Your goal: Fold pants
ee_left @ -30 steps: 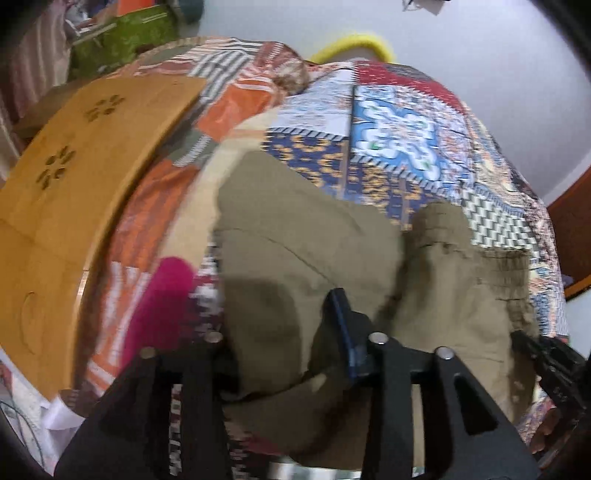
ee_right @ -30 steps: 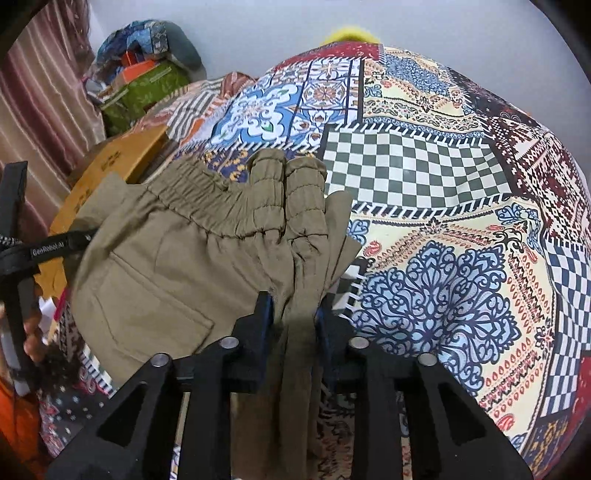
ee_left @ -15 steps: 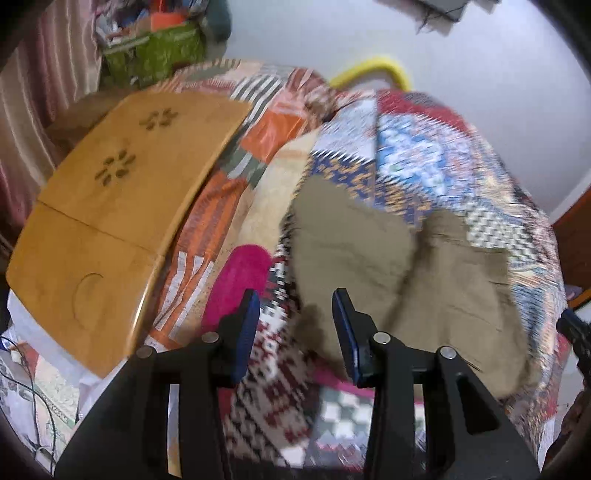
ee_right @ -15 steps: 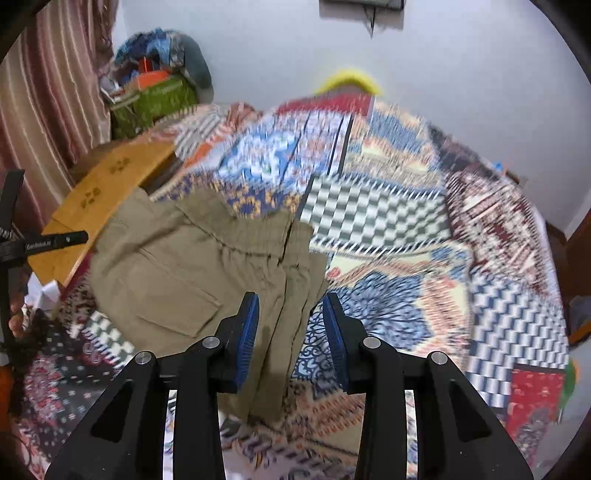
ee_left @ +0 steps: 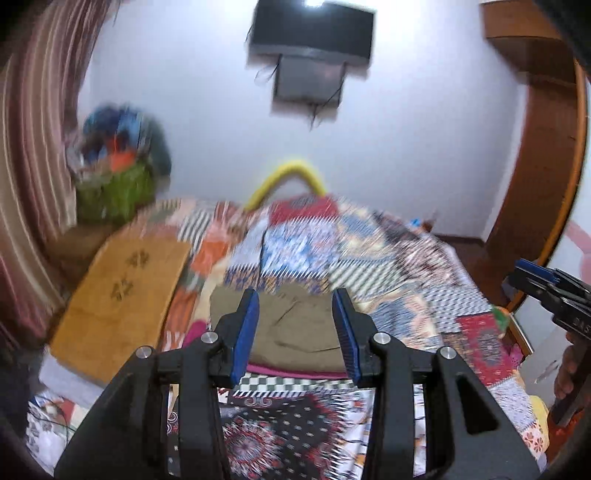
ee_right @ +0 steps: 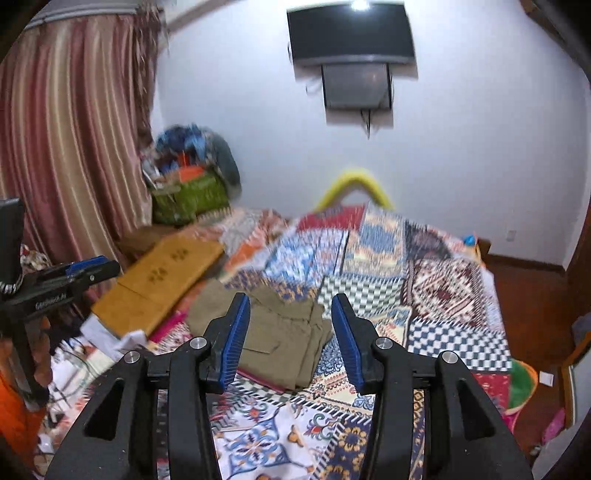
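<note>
The olive pants [ee_left: 295, 328] lie folded in a flat bundle on the patchwork bedspread [ee_left: 369, 266]. They also show in the right wrist view [ee_right: 280, 332]. My left gripper [ee_left: 295, 332] is open and empty, held back and above the pants. My right gripper [ee_right: 290, 332] is open and empty too, also well back from the pants. The right gripper appears at the right edge of the left wrist view [ee_left: 546, 288]. The left gripper appears at the left edge of the right wrist view [ee_right: 62, 280].
A wooden lap table [ee_right: 159, 280] lies at the bed's left edge. A pile of clothes and a green bag [ee_right: 188, 184] sits in the far left corner by the curtain [ee_right: 74, 147]. A television [ee_right: 351, 33] hangs on the far wall.
Both grippers let go of the pants, opened wide and pulled back and up from the bed. The pants stay folded on the bedspread.
</note>
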`<state>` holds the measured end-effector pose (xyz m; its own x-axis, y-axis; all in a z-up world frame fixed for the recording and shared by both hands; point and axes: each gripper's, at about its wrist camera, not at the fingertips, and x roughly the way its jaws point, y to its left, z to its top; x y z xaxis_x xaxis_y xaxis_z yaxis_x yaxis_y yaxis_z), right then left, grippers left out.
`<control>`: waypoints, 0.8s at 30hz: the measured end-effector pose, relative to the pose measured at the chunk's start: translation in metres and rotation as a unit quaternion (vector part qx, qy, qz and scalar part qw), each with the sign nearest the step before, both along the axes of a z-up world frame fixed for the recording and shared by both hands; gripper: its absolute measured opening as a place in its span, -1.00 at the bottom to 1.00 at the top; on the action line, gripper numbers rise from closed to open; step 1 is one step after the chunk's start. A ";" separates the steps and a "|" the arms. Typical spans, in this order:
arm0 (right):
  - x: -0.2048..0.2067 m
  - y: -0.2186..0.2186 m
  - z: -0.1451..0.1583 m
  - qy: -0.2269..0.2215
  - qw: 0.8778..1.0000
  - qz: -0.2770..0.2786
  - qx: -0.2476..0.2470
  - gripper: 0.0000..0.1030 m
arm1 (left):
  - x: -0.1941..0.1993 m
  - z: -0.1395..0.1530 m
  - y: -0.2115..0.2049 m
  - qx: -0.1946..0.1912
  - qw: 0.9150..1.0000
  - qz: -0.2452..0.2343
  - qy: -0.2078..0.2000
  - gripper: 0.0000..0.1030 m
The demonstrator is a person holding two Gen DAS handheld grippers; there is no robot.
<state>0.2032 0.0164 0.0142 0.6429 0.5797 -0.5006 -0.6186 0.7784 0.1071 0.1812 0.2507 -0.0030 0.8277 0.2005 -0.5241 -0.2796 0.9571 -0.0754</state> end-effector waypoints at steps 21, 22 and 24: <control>-0.169 -0.065 0.066 -0.151 0.985 -0.004 0.079 0.66 | -0.210 0.083 -0.144 0.051 0.984 -0.031 -0.167 0.67; -0.170 -0.065 0.066 -0.154 0.985 -0.005 0.080 0.66 | -0.215 0.083 -0.147 0.054 0.983 -0.032 -0.170 0.82; -0.174 -0.064 0.066 -0.153 0.985 -0.001 0.084 0.74 | -0.222 0.082 -0.151 0.052 0.983 -0.029 -0.175 0.96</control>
<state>0.0296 -0.0474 0.0804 0.7503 0.6357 -0.1815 -0.6397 0.7674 0.0432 -0.0407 0.1002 0.0786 0.9650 0.1855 -0.1853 -0.1994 0.9781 -0.0589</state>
